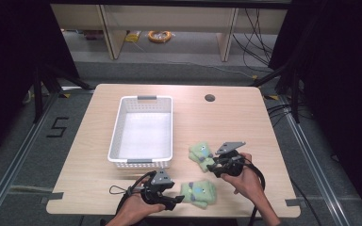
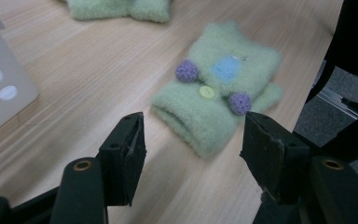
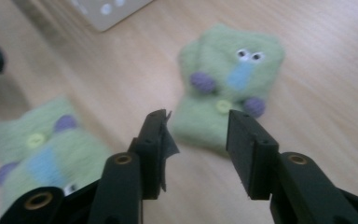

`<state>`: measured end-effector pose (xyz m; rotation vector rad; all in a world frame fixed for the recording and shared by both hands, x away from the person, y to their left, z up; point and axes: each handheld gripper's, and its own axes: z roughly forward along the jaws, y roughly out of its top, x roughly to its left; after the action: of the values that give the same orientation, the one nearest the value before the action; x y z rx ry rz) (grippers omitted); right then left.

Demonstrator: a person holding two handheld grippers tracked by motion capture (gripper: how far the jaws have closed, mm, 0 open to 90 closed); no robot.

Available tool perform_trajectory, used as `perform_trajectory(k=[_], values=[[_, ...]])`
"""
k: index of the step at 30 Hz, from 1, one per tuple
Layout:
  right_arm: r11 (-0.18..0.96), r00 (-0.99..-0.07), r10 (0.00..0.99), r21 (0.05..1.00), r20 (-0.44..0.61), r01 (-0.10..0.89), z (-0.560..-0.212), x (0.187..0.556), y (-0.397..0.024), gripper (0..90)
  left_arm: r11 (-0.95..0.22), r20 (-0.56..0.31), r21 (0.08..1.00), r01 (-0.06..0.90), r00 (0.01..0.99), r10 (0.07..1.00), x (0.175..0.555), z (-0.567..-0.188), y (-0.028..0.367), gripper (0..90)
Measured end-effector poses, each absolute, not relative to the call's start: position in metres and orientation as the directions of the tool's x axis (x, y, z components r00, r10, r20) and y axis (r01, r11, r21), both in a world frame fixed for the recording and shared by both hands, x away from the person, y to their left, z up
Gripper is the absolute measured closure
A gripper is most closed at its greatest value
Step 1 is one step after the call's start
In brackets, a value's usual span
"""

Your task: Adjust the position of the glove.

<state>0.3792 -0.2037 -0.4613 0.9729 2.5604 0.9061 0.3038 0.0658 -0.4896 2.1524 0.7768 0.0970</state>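
Two fuzzy green mittens with purple pom-poms, a blue patch and a yellow button lie flat on the wooden table. The near mitten (image 1: 199, 193) (image 2: 219, 88) (image 3: 42, 154) lies just ahead of my left gripper (image 1: 176, 200) (image 2: 191, 135), which stands open with nothing between its jaws. The far mitten (image 1: 201, 155) (image 3: 228, 79) (image 2: 121, 7) has googly eyes. My right gripper (image 1: 213, 165) (image 3: 196, 126) is open, its tips at that mitten's cuff end, holding nothing.
A white perforated basket (image 1: 118, 127) (image 2: 0, 79) (image 3: 107, 9) stands left of the mittens with nothing in it. The table's front edge (image 1: 169, 214) runs close behind both hands. A cable hole (image 1: 209, 98) sits at the back right.
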Motion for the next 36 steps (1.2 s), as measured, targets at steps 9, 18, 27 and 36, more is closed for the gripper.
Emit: perform_trajectory(k=[9,18,27,36], values=[[0.575,-0.712,0.702,0.582,0.011,0.575,-0.466,0.419,-0.203,60.4,-0.446,-0.2,0.735,0.511,0.792,0.577,0.305,-0.488,0.072,38.9],[0.554,-0.683,0.73,0.557,0.033,0.619,-0.472,0.438,-0.194,56.9,-0.443,-0.199,0.739,0.508,0.792,0.576,0.304,-0.487,0.076,38.9],[0.553,-0.675,0.737,0.534,0.045,0.639,-0.475,0.447,-0.186,55.4,-0.42,-0.222,0.737,0.53,0.776,0.59,0.304,-0.487,0.077,38.9],[0.524,-0.65,0.757,0.537,0.06,0.661,-0.471,0.458,-0.179,55.4,-0.444,-0.198,0.736,0.511,0.79,0.581,0.304,-0.488,0.077,39.4]])
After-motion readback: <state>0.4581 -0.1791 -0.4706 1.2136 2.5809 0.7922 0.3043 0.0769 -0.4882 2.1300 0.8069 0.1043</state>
